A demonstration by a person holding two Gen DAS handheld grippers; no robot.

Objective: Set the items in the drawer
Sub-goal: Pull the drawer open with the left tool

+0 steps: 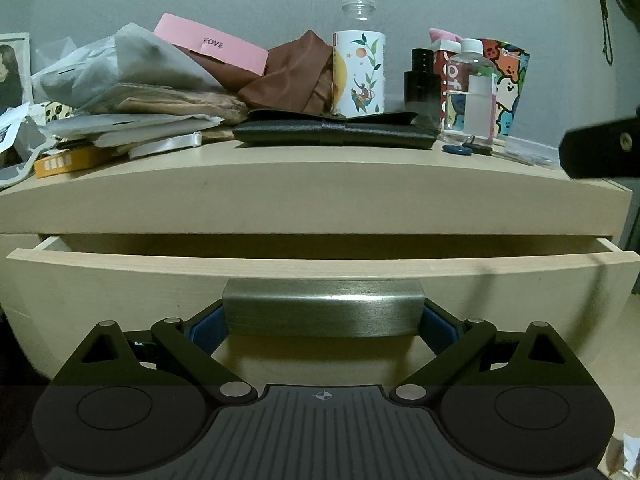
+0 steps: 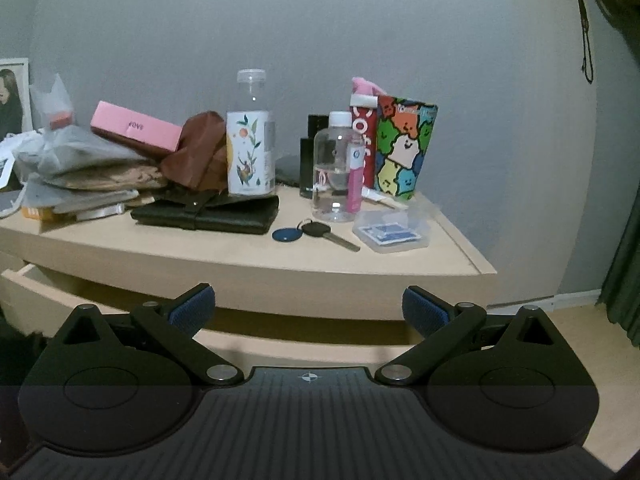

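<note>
left hand-held gripper clamps the handle of the part-open drawer, best moved straight and level; right hand-held gripper hangs open.

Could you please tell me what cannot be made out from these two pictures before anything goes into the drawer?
- Inside of the drawer: hidden in the left wrist view by its own front panel and the dresser top.
- Pads of the left gripper: partly behind the handle, so contact is unclear.
- Card inside the clear case: print too small in the right wrist view.
- Framed picture: cut off by the left edge.
</note>
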